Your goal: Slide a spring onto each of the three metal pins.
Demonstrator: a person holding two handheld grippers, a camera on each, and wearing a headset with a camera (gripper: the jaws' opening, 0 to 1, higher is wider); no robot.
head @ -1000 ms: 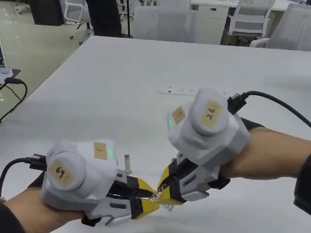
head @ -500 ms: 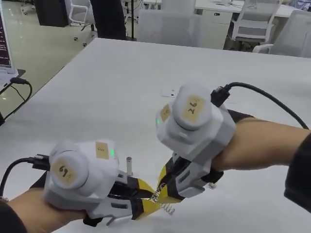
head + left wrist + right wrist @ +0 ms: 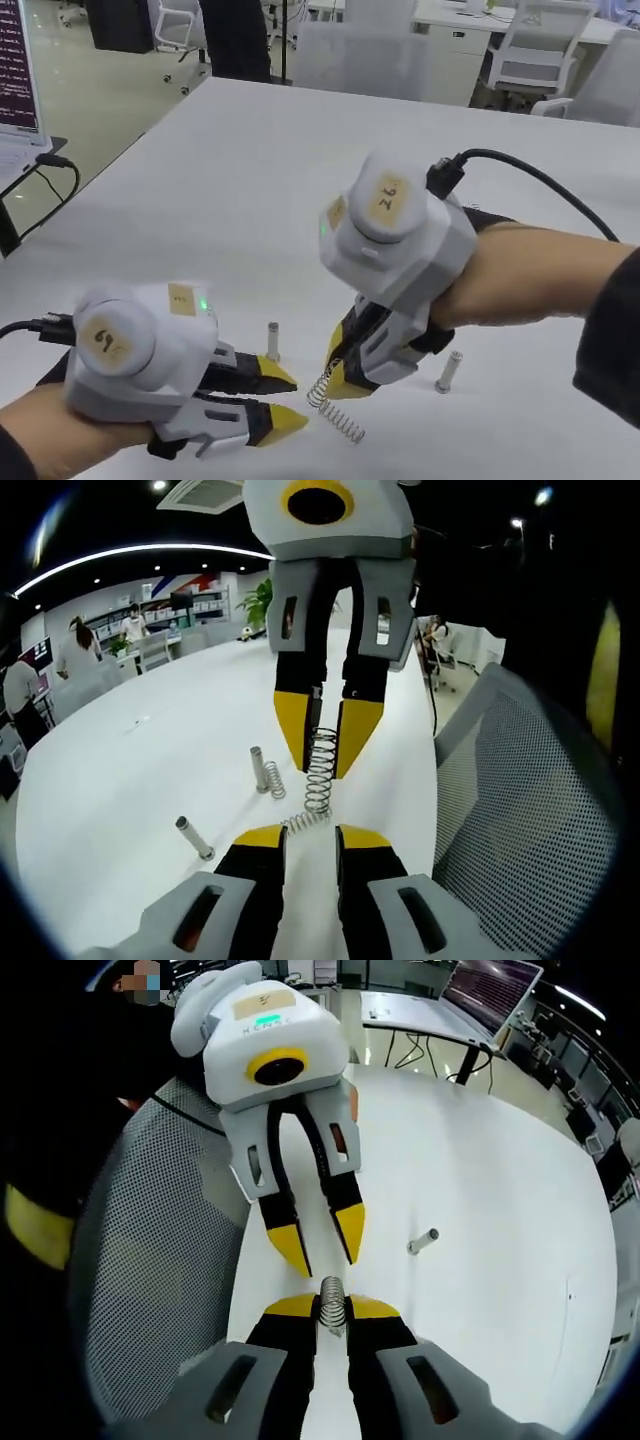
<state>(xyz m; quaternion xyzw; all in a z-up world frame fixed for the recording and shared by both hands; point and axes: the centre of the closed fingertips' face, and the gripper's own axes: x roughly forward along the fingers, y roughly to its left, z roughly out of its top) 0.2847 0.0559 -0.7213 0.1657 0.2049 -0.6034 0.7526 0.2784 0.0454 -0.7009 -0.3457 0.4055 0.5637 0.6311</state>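
My right gripper (image 3: pixel 343 378) is shut on the top of a long wire spring (image 3: pixel 340 415), which hangs down from it to the white table (image 3: pixel 230 190). In the right gripper view the spring (image 3: pixel 332 1305) sits pinched between my right gripper (image 3: pixel 335 1308) jaws. My left gripper (image 3: pixel 283 396) stands open just left of the spring, apart from it. In the left gripper view the spring (image 3: pixel 319 775) curves down toward my left gripper (image 3: pixel 312 835). One metal pin (image 3: pixel 272 340) stands between the grippers. A second pin (image 3: pixel 448 372) stands right of the right gripper, with a short spring (image 3: pixel 273 780) beside it.
A black cable (image 3: pixel 520 175) runs from the right gripper over the person's arm. Office chairs (image 3: pixel 520 50) line the table's far edge. A laptop (image 3: pixel 15 70) and its cable stand off the table at the left. A mesh chair (image 3: pixel 520 800) is close to the person.
My left gripper has opened, let go of the spring's lower end and drawn back left. The spring now hangs from the right gripper, which has lifted slightly. The head camera has shifted.
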